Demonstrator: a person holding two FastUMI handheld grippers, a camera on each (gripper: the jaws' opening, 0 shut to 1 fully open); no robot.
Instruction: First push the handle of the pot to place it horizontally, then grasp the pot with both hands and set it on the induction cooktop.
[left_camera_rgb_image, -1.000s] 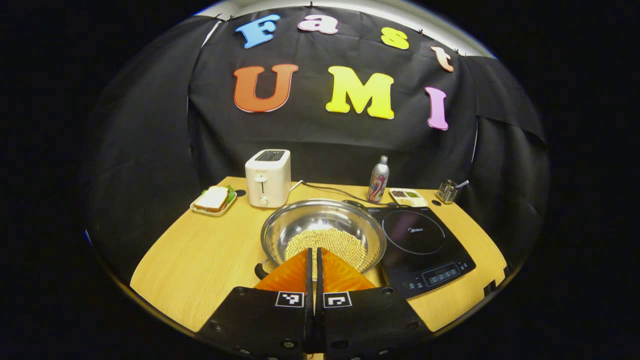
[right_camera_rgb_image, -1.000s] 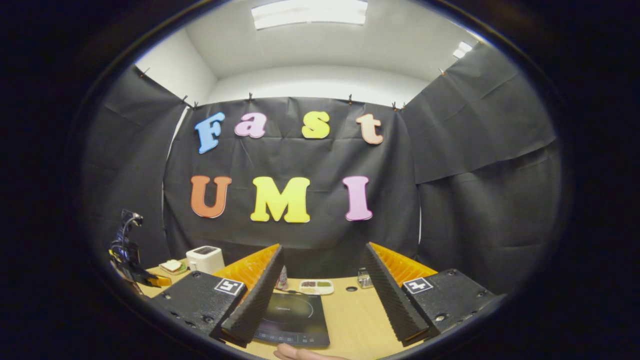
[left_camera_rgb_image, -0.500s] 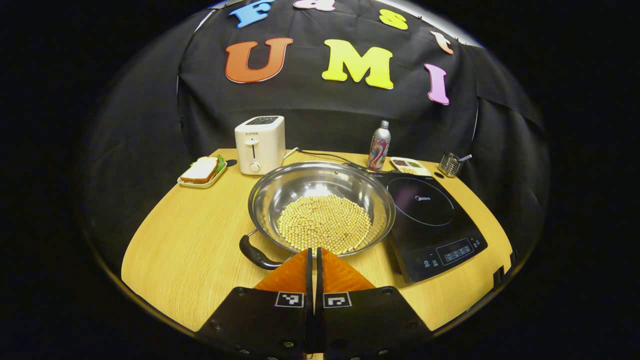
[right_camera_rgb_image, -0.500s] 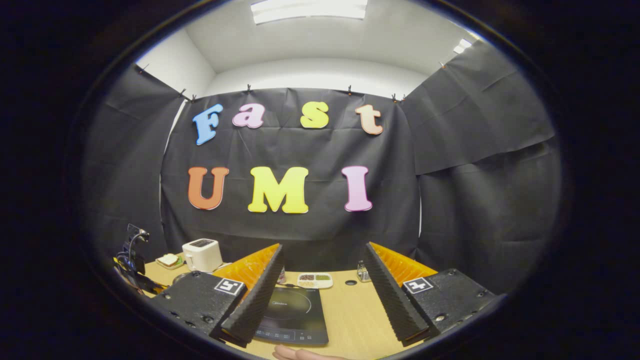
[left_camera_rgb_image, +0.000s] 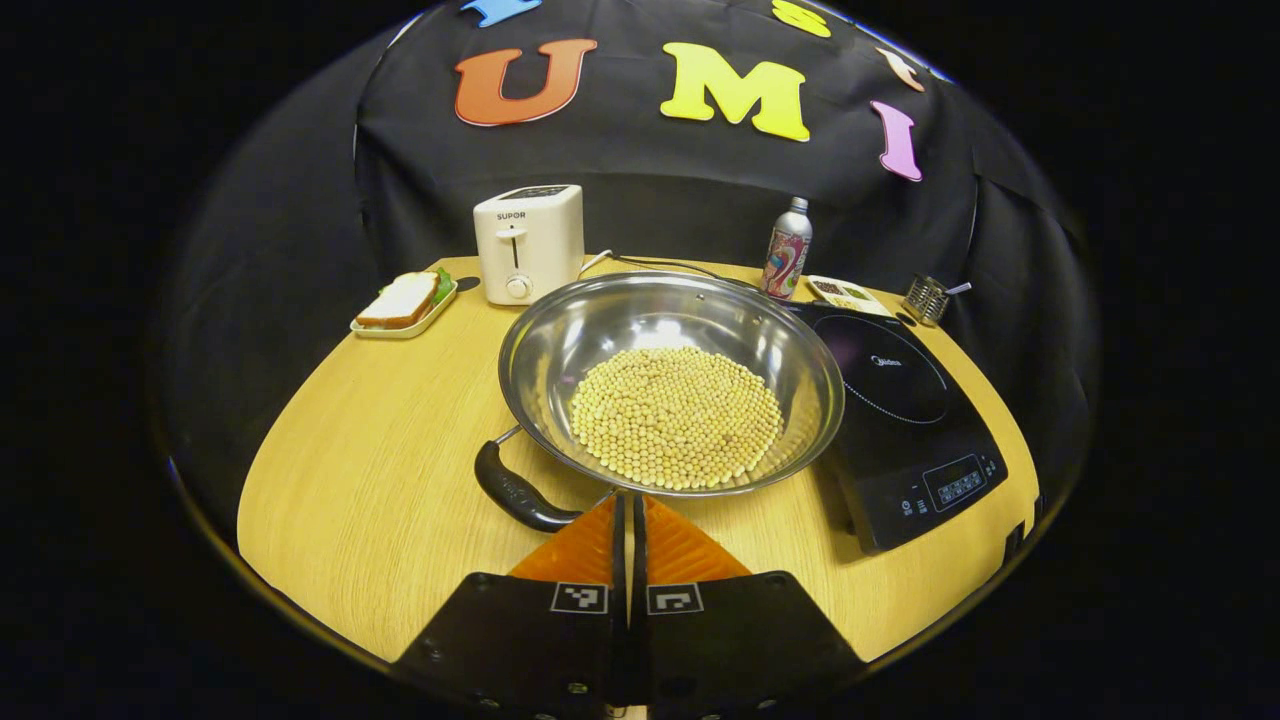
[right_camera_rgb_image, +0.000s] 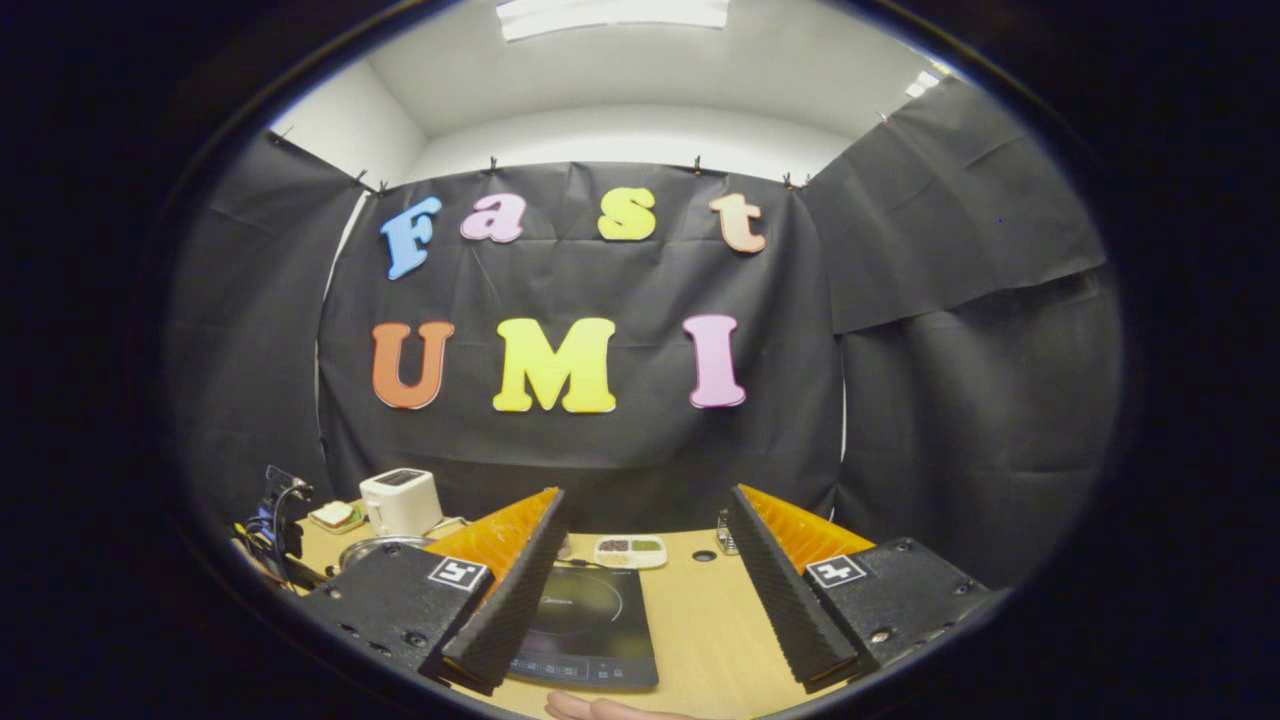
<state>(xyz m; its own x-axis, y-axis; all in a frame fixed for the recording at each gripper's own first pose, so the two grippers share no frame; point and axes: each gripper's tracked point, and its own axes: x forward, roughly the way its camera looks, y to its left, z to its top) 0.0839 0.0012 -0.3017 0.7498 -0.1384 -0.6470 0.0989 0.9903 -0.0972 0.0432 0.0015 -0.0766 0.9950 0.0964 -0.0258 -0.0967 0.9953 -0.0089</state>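
Pushing step in hand: left claw (left_camera_rgb_image: 628, 505), fingers pressed together, sits just beside the pot's handle (left_camera_rgb_image: 517, 490). The pot (left_camera_rgb_image: 672, 385) rests on the counter (left_camera_rgb_image: 370, 450), touching the induction cooktop (left_camera_rgb_image: 905, 400). Nudge the handle sideways, low and slow — soybeans (left_camera_rgb_image: 676, 417) may slosh. Right claw (right_camera_rgb_image: 640, 570) is spread, empty, above the cooktop's side.

"SUPOR" on toaster (left_camera_rgb_image: 528, 243) (cooktop (left_camera_rgb_image: 905, 400) brand blurred)

Shiny round steel pot (left_camera_rgb_image: 670, 345) mirrors light; glossy black glass cooktop (left_camera_rgb_image: 900, 390); matt pale wood-grain table (left_camera_rgb_image: 380, 460).
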